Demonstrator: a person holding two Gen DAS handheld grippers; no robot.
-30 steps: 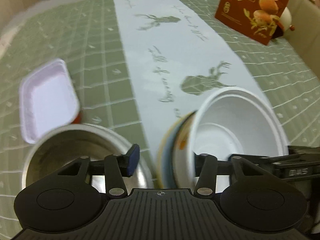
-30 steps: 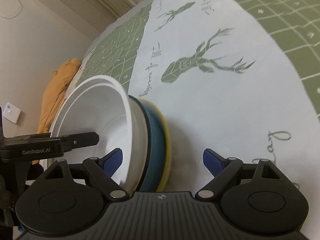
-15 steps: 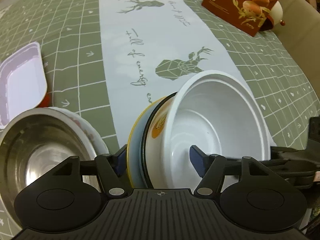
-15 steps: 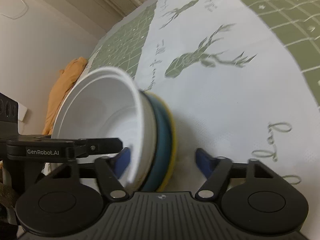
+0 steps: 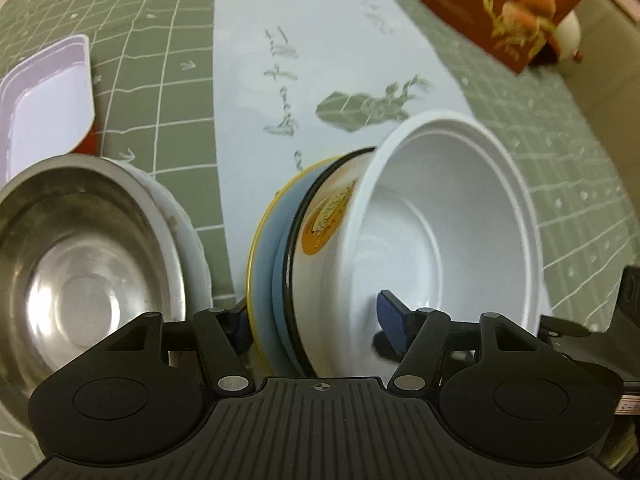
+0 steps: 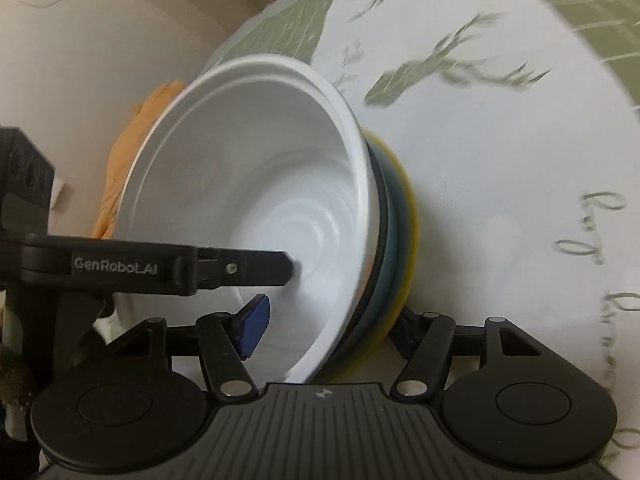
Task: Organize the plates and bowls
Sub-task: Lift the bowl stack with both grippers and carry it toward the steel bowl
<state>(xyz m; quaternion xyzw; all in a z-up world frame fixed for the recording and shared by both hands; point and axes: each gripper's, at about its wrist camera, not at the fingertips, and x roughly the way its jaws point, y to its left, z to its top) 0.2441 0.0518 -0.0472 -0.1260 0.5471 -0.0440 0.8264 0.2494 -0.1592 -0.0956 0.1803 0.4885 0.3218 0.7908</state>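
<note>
Both tools grip one tilted stack of bowls: the left tool [image 5: 316, 322] is clenched across the stack, one finger inside the white bowl [image 5: 448, 232], the other behind the yellow-rimmed blue plate [image 5: 262, 264]; the right tool [image 6: 326, 322] grasps it likewise. At nine o'clock in the left view sits a steel bowl [image 5: 88, 260], a white tray [image 5: 44, 96] at ten, a brown box [image 5: 516, 12] at one, all on the green-checked table [image 5: 160, 92].
</note>
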